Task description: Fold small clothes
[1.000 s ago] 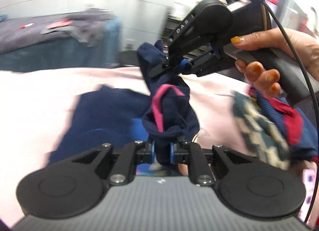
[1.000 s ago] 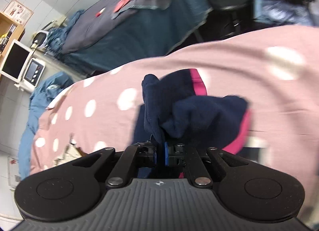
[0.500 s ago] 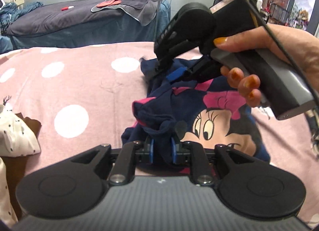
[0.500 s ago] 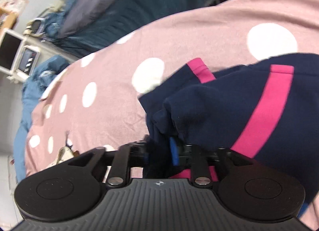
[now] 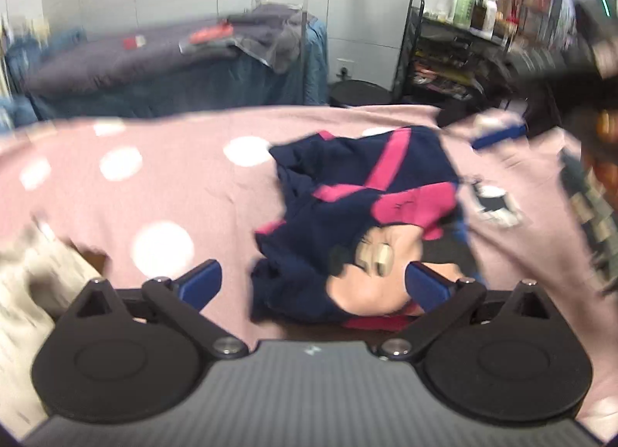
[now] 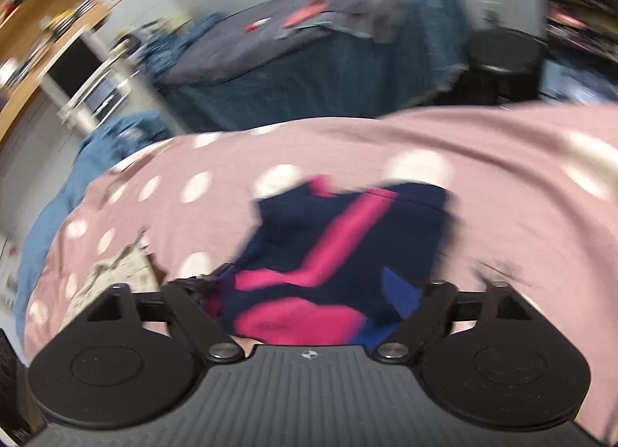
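A small navy garment with pink stripes and a cartoon mouse print lies crumpled on the pink polka-dot bedspread. It also shows in the right wrist view. My left gripper is open, its blue pads spread either side of the garment's near edge, holding nothing. My right gripper is open just above the garment's near part, holding nothing. In the left wrist view the right gripper shows only as a dark blur at the upper right.
A cream patterned cloth lies at the left on the bedspread, also in the right wrist view. A checked garment lies at the right. Behind stand a blue-draped table with grey cloths, a black stool and a shelf rack.
Both grippers have opened and let go of the navy garment, which now lies on the bedspread. Both have pulled back from it; the right gripper has moved off to the right.
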`<state>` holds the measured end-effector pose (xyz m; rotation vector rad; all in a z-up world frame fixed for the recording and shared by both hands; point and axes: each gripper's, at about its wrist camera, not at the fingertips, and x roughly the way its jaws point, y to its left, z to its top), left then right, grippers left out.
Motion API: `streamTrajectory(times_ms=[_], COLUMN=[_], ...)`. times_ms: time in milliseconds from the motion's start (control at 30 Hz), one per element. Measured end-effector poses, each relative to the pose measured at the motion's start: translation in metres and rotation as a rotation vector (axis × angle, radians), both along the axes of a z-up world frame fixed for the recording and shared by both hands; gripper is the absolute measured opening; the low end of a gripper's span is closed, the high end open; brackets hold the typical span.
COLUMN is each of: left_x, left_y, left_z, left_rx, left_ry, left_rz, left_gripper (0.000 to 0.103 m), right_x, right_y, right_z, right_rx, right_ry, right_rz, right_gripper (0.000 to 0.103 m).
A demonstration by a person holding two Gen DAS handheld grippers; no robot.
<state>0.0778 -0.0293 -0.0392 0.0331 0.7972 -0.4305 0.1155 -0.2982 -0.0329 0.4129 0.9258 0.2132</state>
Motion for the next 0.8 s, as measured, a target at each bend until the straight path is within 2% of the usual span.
streamTrajectory(times_ms=[67,200,267,333,400,533,600,700,800], left_x=[0.005,0.010,0.010,0.014,0.019,0.026,0.031,0.046,0.065], left_y=[0.009,0.016,0.019,0.021,0.020,0.021,0.024,0.022,0.028], left_z=[-0.011,-0.046,-0.058,-0.068,-0.080,-0.104,-0.113,-0.118,-0.123], left_rx=[-0.112,-0.210,-0.290,-0.334,-0.385,-0.435,-0.488,-0.501,-0.582], left_ry=[0.075,0.155,0.175,0.200,0.230,0.239,0.208,0.186,0.216], left_rz=[0.016,0.095,0.122,0.156,0.162,0.232,0.265,0.280,0.310], left_gripper=[0.103,0.103,0.103,0.103,0.103,0.103,0.103,0.103,0.103], right_x=[0.002,-0.003,-0.006,-0.004,0.000,0.007,0.008,0.021,0.035], right_y=[-0.013,-0.034,-0.034,-0.029,-0.024,-0.024,-0.029,-0.028,-0.018], right_z=[-0.027,-0.069,-0.079,-0.084,-0.087,-0.099,-0.102,-0.107,-0.111], right_rx=[0.038,0.158,0.219,0.271,0.276,0.296,0.332,0.360,0.369], right_ry=[0.031,0.112,0.102,0.083,0.074,0.037,0.002,-0.030,-0.050], right_rz=[-0.066,-0.181,-0.193,-0.191,-0.180,-0.211,-0.220,-0.219,-0.153], right_gripper=[0.103,0.103,0.103,0.103,0.103,0.103,0.103,0.103,0.103])
